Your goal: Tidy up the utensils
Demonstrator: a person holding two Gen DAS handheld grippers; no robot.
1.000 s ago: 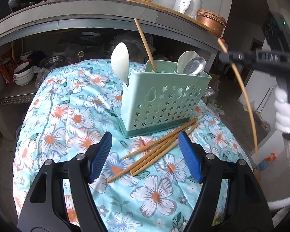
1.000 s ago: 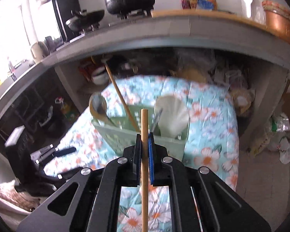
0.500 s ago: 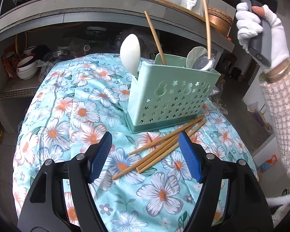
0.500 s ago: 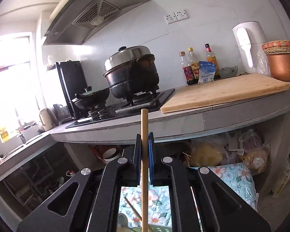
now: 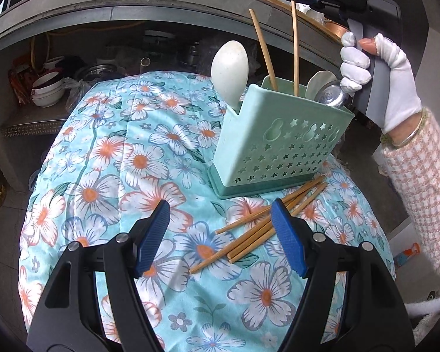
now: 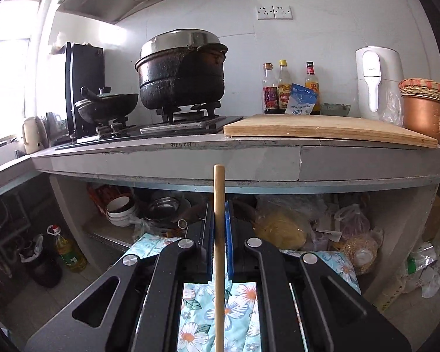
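One gloved hand [image 5: 390,88], chopstick [image 5: 294,44] upright

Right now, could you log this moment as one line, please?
right gripper: shut on chopstick, lowering into holder | left gripper: open, empty

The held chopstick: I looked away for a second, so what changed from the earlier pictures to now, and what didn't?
The right gripper, shut on the chopstick, swung it from out at the right, slanting, to upright over the green holder, its lower end now inside, beside the chopstick already there. Unchanged: the grip, the open left gripper, the loose chopsticks on the cloth.
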